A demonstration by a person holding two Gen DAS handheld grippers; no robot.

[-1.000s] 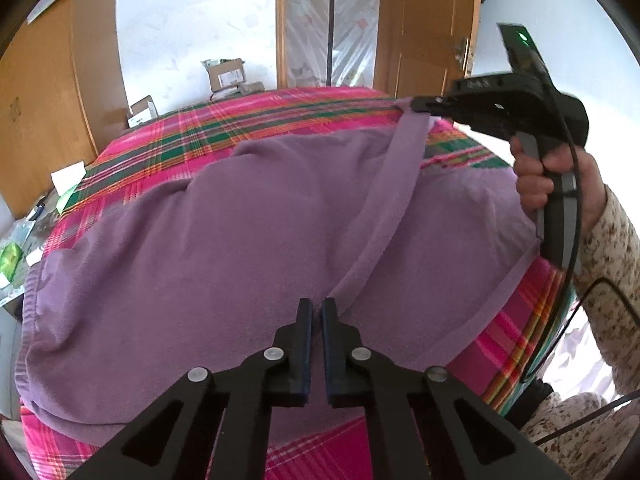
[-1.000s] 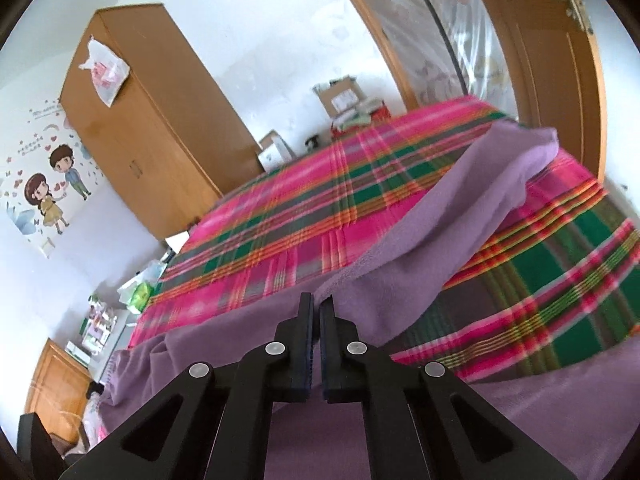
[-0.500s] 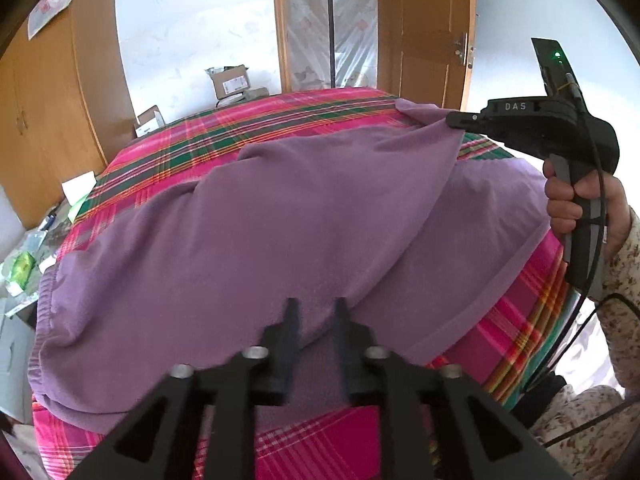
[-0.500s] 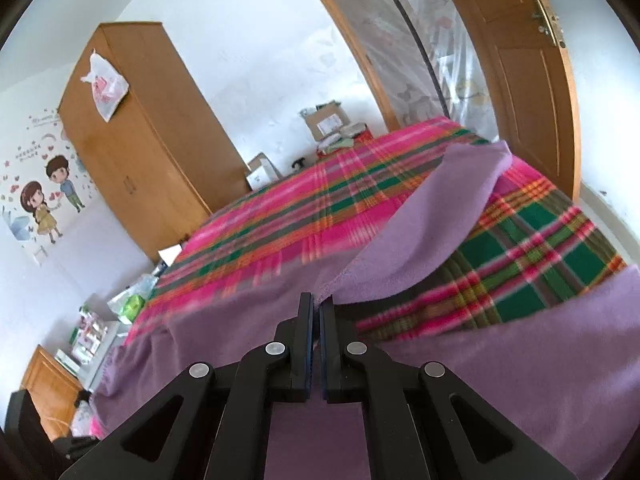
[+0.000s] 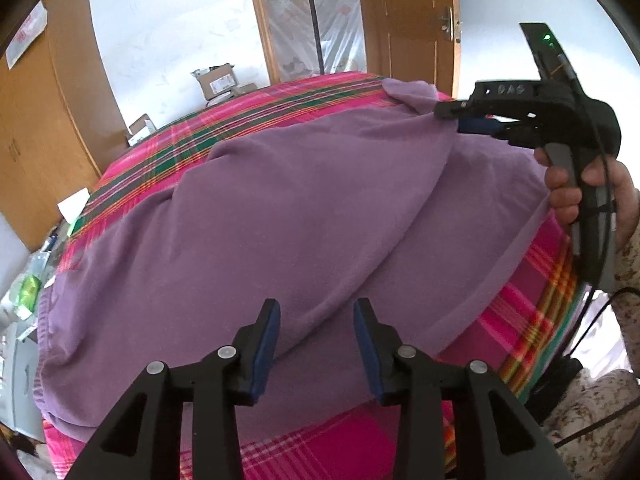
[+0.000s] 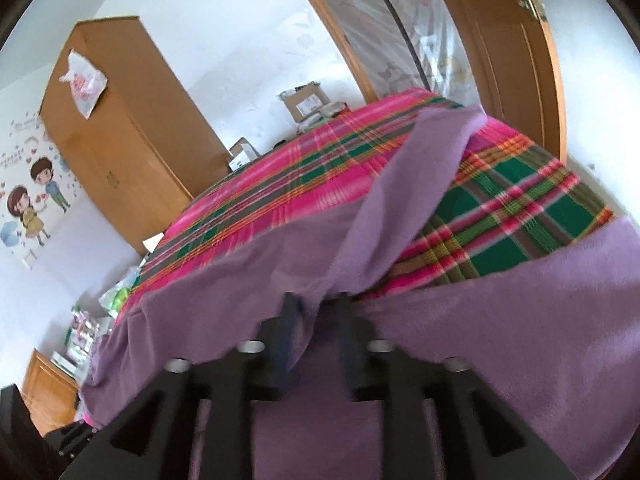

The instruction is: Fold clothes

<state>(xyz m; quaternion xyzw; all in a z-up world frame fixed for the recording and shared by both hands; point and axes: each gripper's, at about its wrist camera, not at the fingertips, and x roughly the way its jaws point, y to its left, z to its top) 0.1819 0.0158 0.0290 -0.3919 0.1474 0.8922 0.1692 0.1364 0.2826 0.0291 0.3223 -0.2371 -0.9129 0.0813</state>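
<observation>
1. Plaid bedspread (image 6: 520, 208), pink with green and orange stripes, is covering the bed.
2. Wooden wardrobe (image 6: 132, 152) is standing against the left wall; a white plastic bag (image 6: 82, 88) is hanging on its upper front.
3. Cartoon wall sticker (image 6: 36, 200) of two figures is showing left of the wardrobe.
4. Cardboard boxes (image 5: 216, 80) are sitting beyond the bed's far edge.
5. Wooden door (image 5: 412, 24) is standing open, beside a doorway covered in clear plastic sheeting (image 5: 320, 20).
</observation>
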